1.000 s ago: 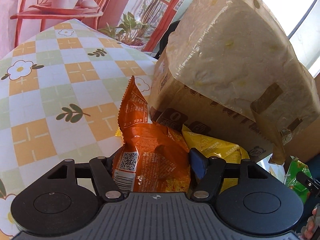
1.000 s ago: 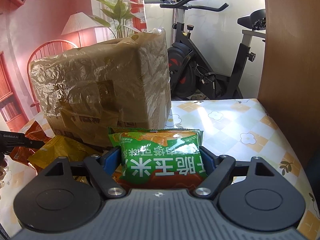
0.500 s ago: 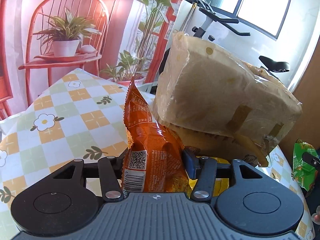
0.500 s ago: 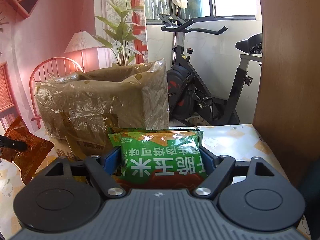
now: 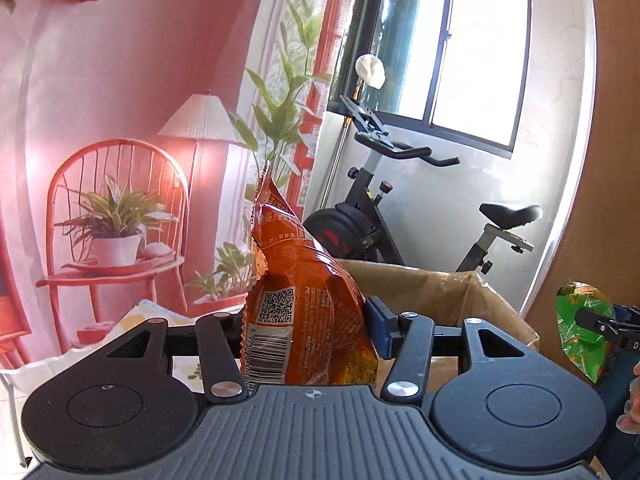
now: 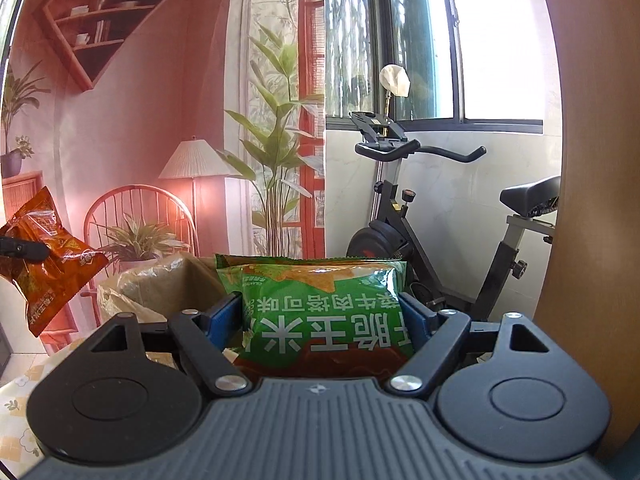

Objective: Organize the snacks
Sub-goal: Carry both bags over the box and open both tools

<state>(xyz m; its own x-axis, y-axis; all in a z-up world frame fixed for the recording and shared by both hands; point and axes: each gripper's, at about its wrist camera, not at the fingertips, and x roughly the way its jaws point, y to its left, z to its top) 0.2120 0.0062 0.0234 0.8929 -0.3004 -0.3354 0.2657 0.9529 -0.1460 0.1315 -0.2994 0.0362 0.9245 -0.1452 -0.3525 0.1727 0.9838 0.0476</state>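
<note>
both claws have risen: the orange packet [image 5: 298, 300], pinched tighter in the left claw [image 5: 306, 320], is off the surface, and the box [image 5: 440, 300] has dropped to mid-frame. the green packet [image 6: 324, 312] rose likewise.

A home, by the look of it, a living corner. An exercise bike [image 5: 404, 216] stands under a barred window [image 6: 400, 40] by a tiled wall. The pink backdrop [image 5: 120, 80] with chair, lamp and plants seems printed, though the fisheye blurs it. A flowered cloth [image 6: 16, 408] covers the surface.
</note>
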